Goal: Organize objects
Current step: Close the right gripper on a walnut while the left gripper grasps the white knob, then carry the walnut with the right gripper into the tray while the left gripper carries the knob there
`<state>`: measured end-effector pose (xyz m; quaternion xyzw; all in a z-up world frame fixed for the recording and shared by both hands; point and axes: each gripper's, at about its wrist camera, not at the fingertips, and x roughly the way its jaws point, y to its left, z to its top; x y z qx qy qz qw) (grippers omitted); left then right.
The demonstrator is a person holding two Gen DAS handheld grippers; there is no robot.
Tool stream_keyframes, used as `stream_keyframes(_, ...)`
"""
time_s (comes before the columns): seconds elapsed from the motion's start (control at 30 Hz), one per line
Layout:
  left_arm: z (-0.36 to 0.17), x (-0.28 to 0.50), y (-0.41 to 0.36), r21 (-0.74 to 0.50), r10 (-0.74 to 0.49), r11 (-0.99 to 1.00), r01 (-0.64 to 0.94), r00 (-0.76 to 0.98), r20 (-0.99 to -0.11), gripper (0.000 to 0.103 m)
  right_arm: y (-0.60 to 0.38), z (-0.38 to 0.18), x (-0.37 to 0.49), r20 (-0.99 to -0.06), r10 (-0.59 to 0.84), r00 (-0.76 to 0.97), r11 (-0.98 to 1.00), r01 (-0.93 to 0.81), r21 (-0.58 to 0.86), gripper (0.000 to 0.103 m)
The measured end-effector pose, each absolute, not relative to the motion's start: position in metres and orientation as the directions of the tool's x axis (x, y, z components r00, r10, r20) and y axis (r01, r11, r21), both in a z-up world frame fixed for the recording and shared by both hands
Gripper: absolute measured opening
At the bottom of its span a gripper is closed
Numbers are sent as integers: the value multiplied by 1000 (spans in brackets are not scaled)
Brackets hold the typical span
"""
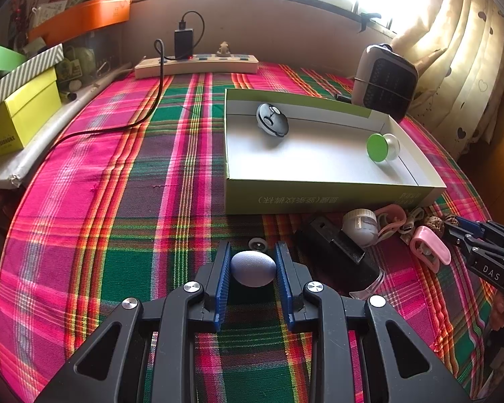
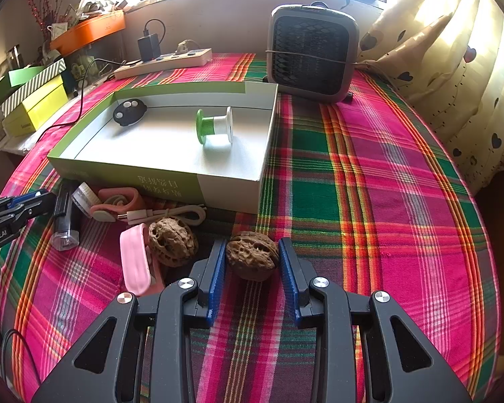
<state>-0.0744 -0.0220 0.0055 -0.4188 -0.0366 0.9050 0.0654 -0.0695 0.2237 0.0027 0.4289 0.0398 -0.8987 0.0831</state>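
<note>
Plaid cloth [image 2: 369, 168] covers your table below a bright window. Your left gripper [image 1: 253, 265] is clamped on a pale lilac ball [image 1: 253, 268], which only the left view shows. Your right gripper [image 2: 252, 258] is closed on a walnut [image 2: 252, 254]; its twin [image 2: 172, 241] and the pink clip [image 2: 134, 258] lie clear only there. Both views show the green box [image 1: 319, 198] holding a black fob [image 1: 272, 119] and a green-ended spool [image 1: 383, 147].

left gripper [image 1: 253, 268] sitting low at centre frame, angling downward, blue pads [image 1: 222, 278] pressing both sides of a pale round ball [image 1: 253, 268]. right gripper [image 2: 252, 262] likewise angling down, clamping a walnut [image 2: 252, 255] at lower centre.
</note>
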Motion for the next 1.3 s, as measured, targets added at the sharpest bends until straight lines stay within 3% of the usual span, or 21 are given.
stream_keyframes(0.7,27,-69,-20,-137,177,-984,-113,-668,-723,24,230,15,-65,-758,-117,-642,-987,161,15,32)
stream_keyframes(1.3,58,-95,-8,-121,204,-978,-168,-698,-686,24,215,61,-82,-688,-150,-710,-979,206,0,32)
